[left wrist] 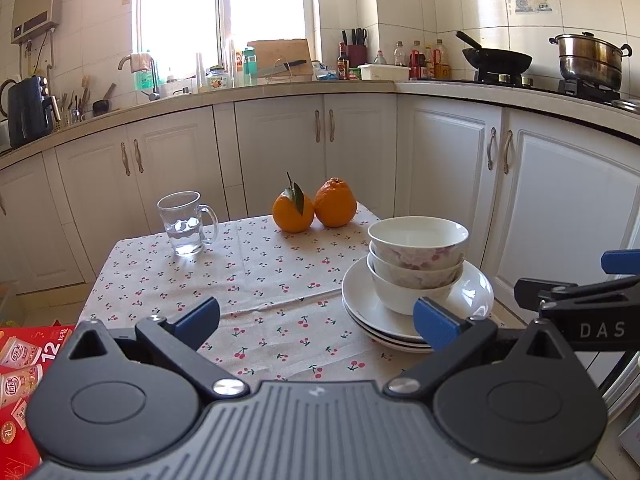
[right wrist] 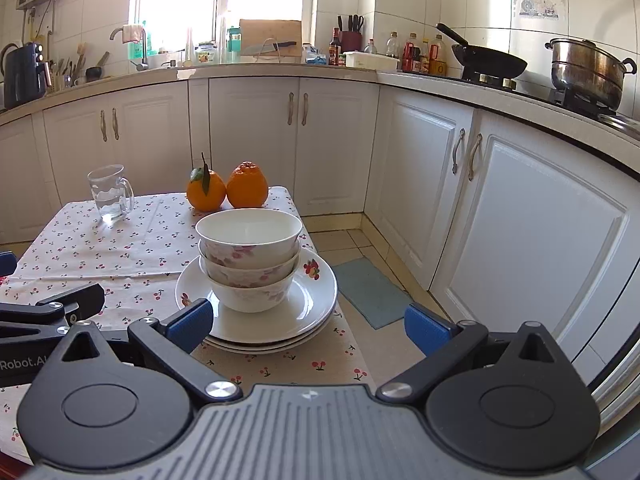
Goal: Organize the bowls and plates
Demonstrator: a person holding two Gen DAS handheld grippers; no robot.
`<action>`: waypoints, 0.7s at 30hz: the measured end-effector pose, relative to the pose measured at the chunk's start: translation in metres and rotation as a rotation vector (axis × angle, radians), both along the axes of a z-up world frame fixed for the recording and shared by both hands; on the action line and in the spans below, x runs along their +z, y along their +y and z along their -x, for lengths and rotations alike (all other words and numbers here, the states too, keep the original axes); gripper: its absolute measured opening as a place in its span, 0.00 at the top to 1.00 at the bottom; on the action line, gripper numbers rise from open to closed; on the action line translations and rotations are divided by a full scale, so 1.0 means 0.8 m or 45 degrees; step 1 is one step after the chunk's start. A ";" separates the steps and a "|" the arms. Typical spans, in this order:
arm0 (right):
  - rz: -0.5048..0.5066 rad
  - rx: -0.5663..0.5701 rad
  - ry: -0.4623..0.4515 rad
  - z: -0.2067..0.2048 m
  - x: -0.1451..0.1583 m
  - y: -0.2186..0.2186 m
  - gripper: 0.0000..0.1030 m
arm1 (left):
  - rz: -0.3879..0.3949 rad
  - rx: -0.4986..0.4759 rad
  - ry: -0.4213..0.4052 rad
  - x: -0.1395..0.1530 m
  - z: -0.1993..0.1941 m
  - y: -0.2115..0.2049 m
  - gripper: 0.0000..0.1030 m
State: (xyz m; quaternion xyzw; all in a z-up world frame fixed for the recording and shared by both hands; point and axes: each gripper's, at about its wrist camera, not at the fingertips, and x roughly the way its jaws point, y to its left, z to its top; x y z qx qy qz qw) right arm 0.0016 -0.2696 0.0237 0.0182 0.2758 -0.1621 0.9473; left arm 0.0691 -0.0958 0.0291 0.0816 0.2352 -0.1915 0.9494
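Both grippers are just hanging back with nothing in them: left gripper (left wrist: 316,320) and right gripper (right wrist: 308,322) each have their blue fingers spread wide. Three bowls (right wrist: 249,258) sit nested on the stacked plates (right wrist: 316,300), around 2 o'clock on the cherry-print tablecloth (left wrist: 256,272) in the left view. Two oranges (left wrist: 314,208) sit at 12, glass mug (left wrist: 185,223) near 10.

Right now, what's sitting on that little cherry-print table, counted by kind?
Bowls: 3, nested in one stack
Plates: 3, stacked under the bowls
Oranges: 2, side by side at the far edge
Glass mug: 1, with some water in it
Total: 9
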 end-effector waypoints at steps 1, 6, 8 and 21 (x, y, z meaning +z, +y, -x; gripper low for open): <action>0.002 -0.001 -0.001 0.001 0.000 0.000 0.00 | 0.000 0.000 -0.001 0.000 0.000 0.000 0.01; 0.009 -0.009 -0.007 0.001 0.001 0.001 0.00 | 0.001 -0.001 0.001 0.000 0.000 0.000 0.01; 0.011 -0.012 -0.009 0.001 0.001 0.002 0.00 | 0.002 -0.002 0.001 0.000 0.001 0.000 0.01; 0.023 -0.024 0.002 -0.001 0.000 0.004 0.00 | 0.005 0.008 0.012 -0.001 0.000 0.000 0.01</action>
